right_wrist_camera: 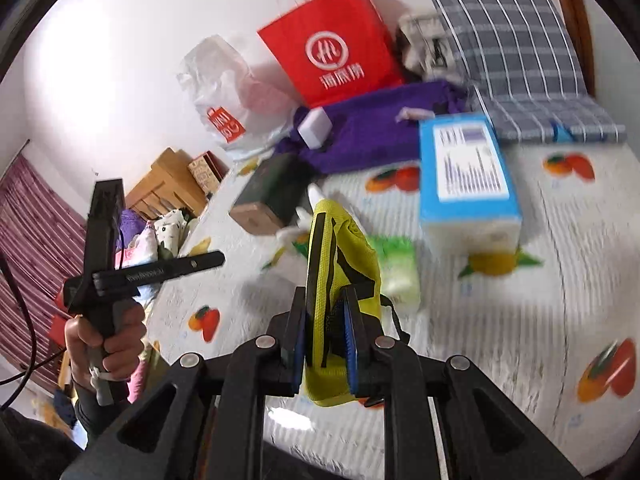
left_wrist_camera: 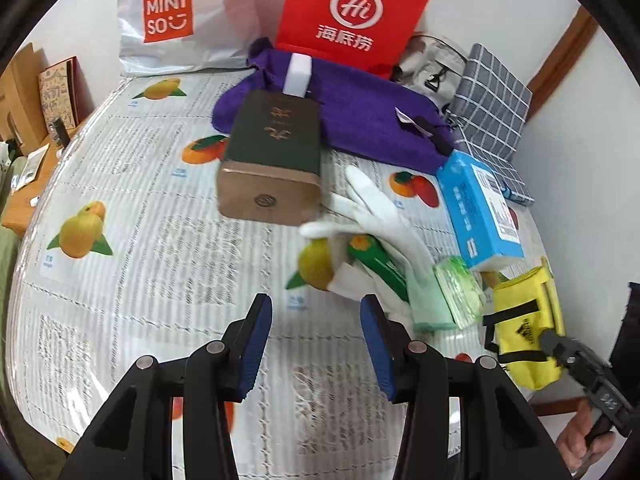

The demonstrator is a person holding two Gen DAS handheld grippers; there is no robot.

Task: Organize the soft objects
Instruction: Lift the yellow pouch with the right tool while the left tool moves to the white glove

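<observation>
Right wrist view: right gripper (right_wrist_camera: 324, 344) clenched on yellow pouch (right_wrist_camera: 340, 264), frame centre. Left gripper (left_wrist_camera: 316, 344) released, empty, above bedsheet (left_wrist_camera: 120, 320).

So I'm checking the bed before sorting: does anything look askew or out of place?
Yes. The green-and-gold box lies tipped against the purple towel, and the white glove sprawls beside it. The right gripper holds the yellow pouch.
</observation>
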